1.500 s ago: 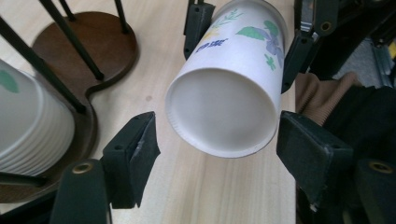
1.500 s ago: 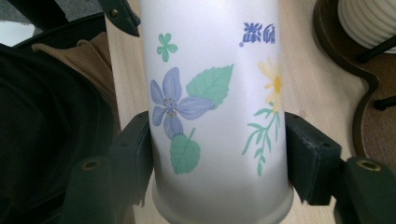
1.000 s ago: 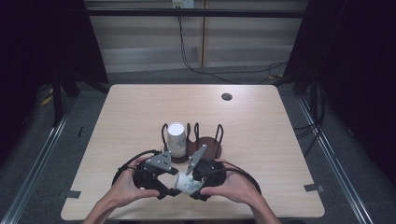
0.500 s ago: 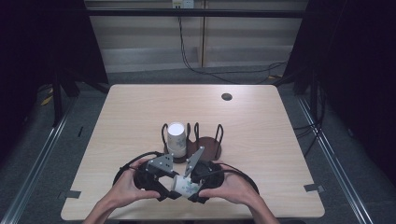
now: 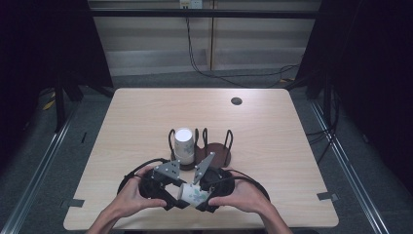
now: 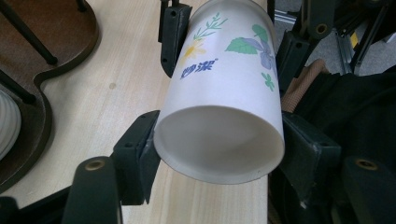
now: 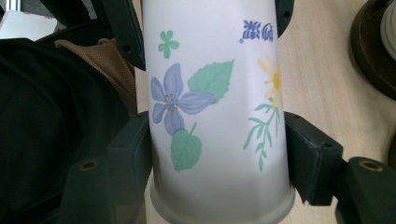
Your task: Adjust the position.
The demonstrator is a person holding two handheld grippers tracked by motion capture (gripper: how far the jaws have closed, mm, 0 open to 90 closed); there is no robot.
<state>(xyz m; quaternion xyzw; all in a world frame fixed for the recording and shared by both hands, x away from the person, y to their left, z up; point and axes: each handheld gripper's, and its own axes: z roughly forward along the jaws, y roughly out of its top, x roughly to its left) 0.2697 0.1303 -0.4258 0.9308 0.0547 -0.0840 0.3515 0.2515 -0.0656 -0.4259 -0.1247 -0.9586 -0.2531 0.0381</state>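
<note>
high view: near the front edge of the tabletop (image 5: 272, 126) the left tongs (image 5: 174, 194) and the right tongs (image 5: 198, 195) meet on one flowered paper cup (image 5: 193, 193), which lies on its side between the two hands, just above the wood.

left gripper view: the left tongs (image 6: 219, 149) sit closed on the cup (image 6: 224, 84) at its open rim, a pad pressing each side of the wall; the jaws have just been closing, with the cup between them. the mouth of the cup faces this camera. the right tongs (image 6: 229, 42) grip the same cup farther along, toward its base.

right gripper view: the right tongs (image 7: 219, 154) are clamped on the cup (image 7: 210, 93) near its base, both pads against the wall; these jaws have just eased slightly wider, the cup between them.

beyond the hands, a dark wooden cup rack (image 5: 216, 152) with black wire hoops stands mid-table. a second white cup (image 5: 184, 145) stands upright in its left bay. far back, a dark round hole (image 5: 236, 101) marks the tabletop.
</note>
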